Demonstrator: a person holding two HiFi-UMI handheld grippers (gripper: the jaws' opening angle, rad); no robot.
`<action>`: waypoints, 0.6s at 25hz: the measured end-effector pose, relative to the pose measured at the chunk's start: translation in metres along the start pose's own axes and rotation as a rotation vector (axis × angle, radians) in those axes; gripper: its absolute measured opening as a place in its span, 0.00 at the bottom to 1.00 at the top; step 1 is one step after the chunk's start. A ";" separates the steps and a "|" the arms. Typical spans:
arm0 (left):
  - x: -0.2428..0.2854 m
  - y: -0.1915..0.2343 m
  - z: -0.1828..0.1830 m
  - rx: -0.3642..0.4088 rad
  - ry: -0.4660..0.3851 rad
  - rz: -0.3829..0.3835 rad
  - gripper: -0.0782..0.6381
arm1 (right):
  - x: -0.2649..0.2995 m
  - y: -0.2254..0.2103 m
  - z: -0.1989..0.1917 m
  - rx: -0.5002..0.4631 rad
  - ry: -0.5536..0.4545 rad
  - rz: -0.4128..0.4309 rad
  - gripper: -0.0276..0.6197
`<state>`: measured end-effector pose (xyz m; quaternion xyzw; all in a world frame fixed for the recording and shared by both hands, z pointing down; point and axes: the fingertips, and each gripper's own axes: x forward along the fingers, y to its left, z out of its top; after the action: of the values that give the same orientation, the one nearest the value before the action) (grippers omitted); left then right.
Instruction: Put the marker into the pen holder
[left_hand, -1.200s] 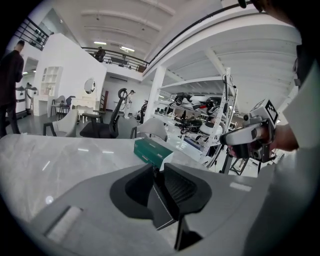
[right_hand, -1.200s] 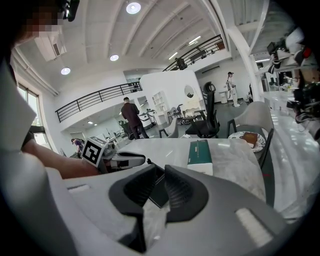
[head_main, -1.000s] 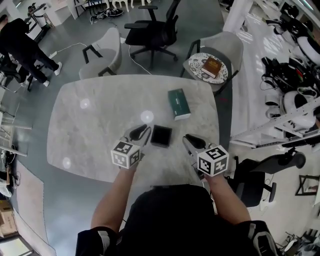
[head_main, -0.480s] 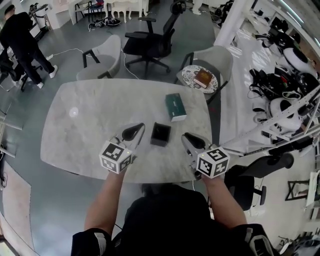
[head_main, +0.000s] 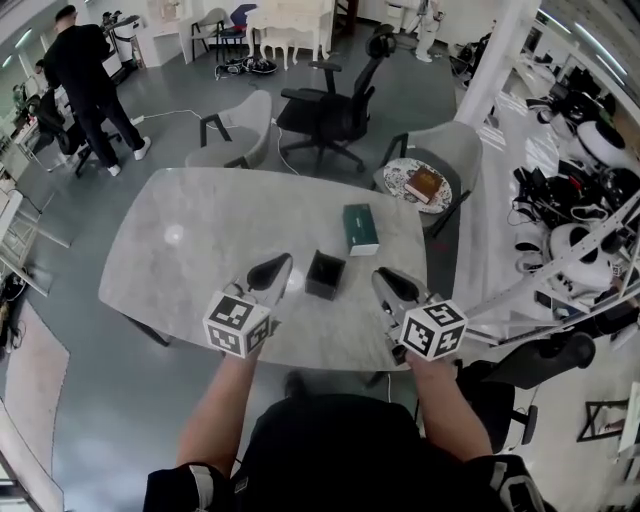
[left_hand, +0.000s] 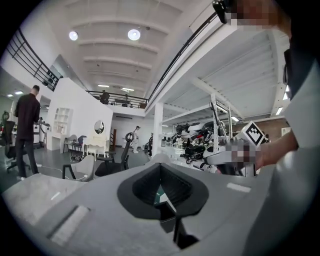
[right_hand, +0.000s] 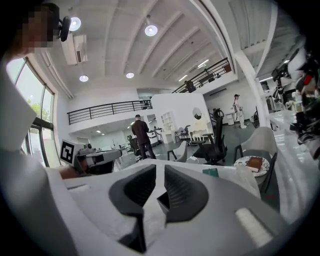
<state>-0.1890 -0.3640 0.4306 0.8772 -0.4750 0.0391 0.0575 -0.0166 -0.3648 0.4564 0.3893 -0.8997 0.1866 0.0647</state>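
The black square pen holder (head_main: 325, 274) stands on the marble table (head_main: 190, 250) near its front edge, and it also shows dark between the right jaws (right_hand: 161, 200). My left gripper (head_main: 283, 262) lies just left of the holder, apart from it. In the left gripper view its tips (left_hand: 160, 166) meet and hold nothing. My right gripper (head_main: 381, 277) lies just right of the holder. Its jaws (right_hand: 159, 169) stand a narrow gap apart with nothing between them. No marker shows in any view.
A green box (head_main: 361, 229) lies behind the holder. Beyond the table's far edge stand a grey chair (head_main: 240, 135), a black office chair (head_main: 335, 110) and a grey chair holding a round tray with a book (head_main: 424, 184). A person (head_main: 85, 75) stands far left.
The head view has tilted up and shows more of the room. Both grippers keep their places on either side of the pen holder. The person in the background has walked.
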 end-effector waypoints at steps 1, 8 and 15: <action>0.002 -0.007 0.002 -0.006 0.004 0.012 0.12 | -0.010 0.000 0.001 -0.008 -0.003 0.011 0.13; 0.011 -0.071 0.012 -0.059 -0.016 0.081 0.12 | -0.088 -0.025 0.006 -0.011 -0.095 0.063 0.13; -0.009 -0.112 -0.001 -0.050 -0.031 0.043 0.12 | -0.123 -0.038 -0.025 0.000 -0.061 0.080 0.12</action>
<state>-0.1005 -0.2957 0.4238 0.8657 -0.4952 0.0150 0.0715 0.0949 -0.2958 0.4576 0.3583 -0.9162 0.1769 0.0298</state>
